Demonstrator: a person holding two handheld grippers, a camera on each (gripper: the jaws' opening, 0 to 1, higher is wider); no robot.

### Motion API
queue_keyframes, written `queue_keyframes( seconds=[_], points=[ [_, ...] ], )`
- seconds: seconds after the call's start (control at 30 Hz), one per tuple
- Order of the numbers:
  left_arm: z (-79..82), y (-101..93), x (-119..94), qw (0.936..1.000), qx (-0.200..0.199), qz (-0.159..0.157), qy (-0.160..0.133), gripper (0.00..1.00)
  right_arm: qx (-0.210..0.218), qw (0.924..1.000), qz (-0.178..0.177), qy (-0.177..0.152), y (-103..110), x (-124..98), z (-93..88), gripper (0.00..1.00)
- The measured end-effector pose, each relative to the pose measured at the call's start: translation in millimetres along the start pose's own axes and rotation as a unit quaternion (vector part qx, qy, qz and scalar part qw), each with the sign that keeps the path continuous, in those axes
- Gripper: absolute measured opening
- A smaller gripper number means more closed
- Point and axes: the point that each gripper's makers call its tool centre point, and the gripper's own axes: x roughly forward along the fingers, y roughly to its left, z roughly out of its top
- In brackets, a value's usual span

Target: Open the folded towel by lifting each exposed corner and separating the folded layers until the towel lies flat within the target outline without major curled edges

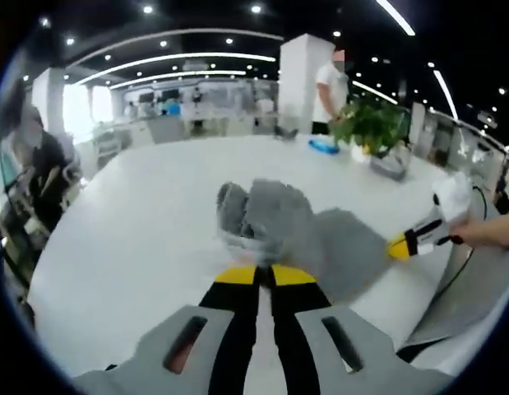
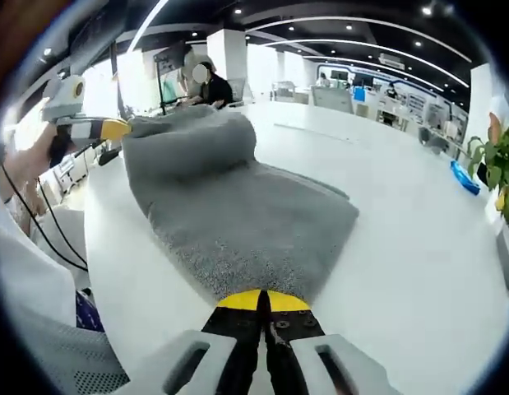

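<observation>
left gripper view: the left gripper (image 1: 264,274) rises from the bottom centre, its yellow-tipped jaws pressed together on the near edge of the grey towel (image 1: 307,230), which lies bunched in the middle of the frame on the white table (image 1: 139,222). at the right edge the right gripper (image 1: 410,243) reaches in, its yellow tip at the towel's far corner. a potted plant (image 1: 371,123) stands in the upper right, with a standing person (image 1: 330,86) behind it.

right gripper view: the right gripper (image 2: 262,302) at the bottom centre has its jaws closed on the towel (image 2: 238,214) edge. the cloth spreads upward to a raised fold at the upper left, where the left gripper (image 2: 102,127) meets it. a seated person (image 2: 206,86) appears at the top.
</observation>
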Motion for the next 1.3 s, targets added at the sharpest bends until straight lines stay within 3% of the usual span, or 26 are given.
queue_keyframes(
  seconds=[0.13,0.27,1.0,1.3],
  points=[
    [-22.2,13.4,-2,0.9995,-0.014,0.014,0.026,0.05,-0.002,1.0,0.001,0.001,0,0,0.0,0.0],
    [-31.3,17.1,-3,0.9986,-0.045,0.013,0.025,0.05,-0.003,1.0,0.0,0.002,0,1,0.1,0.0],
    [-77.0,25.1,-1,0.9959,-0.014,0.043,0.079,0.05,-0.032,0.9994,-0.001,0.013,1,1,-0.8,0.0],
    [-95.3,32.4,2,0.9948,-0.029,0.046,0.086,0.05,-0.058,0.9981,-0.011,0.017,2,2,-0.8,0.0]
  ],
)
